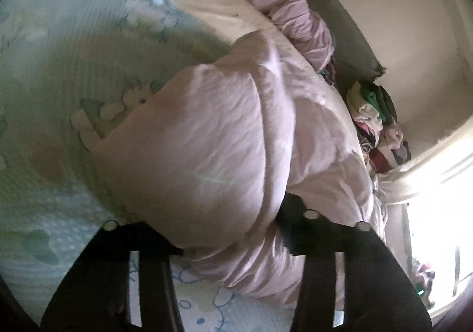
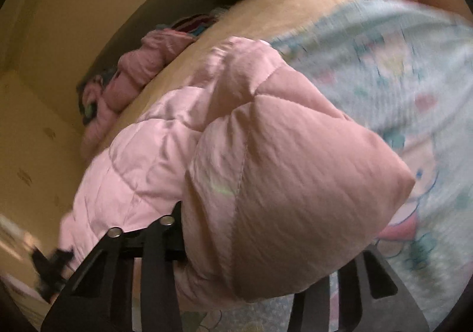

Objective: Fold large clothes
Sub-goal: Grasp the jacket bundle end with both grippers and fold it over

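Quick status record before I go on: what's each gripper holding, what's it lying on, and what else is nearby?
garment: pale pink quilted jacket, puffy, bunched
left gripper: jaws shut on the jacket's fabric
right gripper: jaws shut on a padded fold of the jacket
surface: cartoon-print sheet on a bed
nearby: second pink garment along the far edge; mixed clothes pile by the wall
fold state: not yet flat

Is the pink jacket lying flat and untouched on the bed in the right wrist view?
No, the pink jacket bulges up between the right gripper's fingers.
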